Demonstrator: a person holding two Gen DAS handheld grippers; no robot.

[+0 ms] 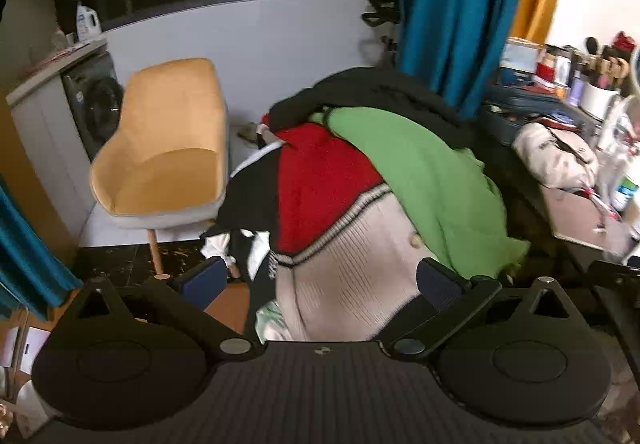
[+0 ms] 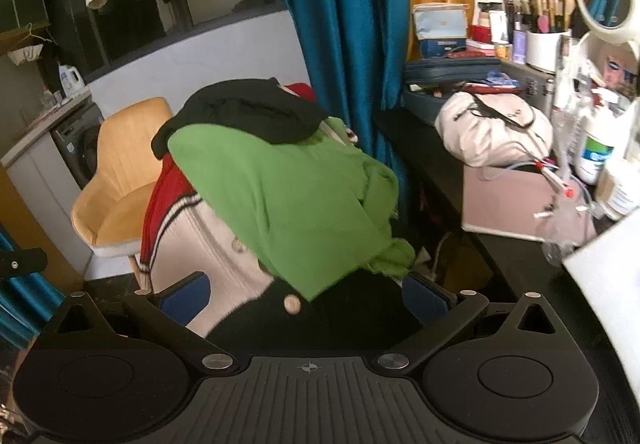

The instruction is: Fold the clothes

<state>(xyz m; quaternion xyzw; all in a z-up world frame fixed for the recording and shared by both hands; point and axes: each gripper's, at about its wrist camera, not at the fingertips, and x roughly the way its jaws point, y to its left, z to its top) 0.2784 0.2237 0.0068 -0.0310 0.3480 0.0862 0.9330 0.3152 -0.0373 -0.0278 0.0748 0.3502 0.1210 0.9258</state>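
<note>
A big pile of clothes (image 1: pixel 360 183) sat in the middle of the room, with a green sweater (image 2: pixel 288 195) on top and a red and cream cardigan (image 1: pixel 340 244) under it. The left gripper (image 1: pixel 324 280) and the right gripper (image 2: pixel 306 294) were both spread wide, holding nothing. A yellow chair (image 1: pixel 168 139) stood at 9 o'clock from the pile, a blue curtain (image 2: pixel 344 23) hung at 12 o'clock, and a messy dark table (image 2: pixel 500 244) was at 3 o'clock.

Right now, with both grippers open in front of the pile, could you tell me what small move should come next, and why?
Probably ease the right gripper forward and close on the green garment: it drapes over the cream cardigan, with only the black garment overlapping its far end.
</note>
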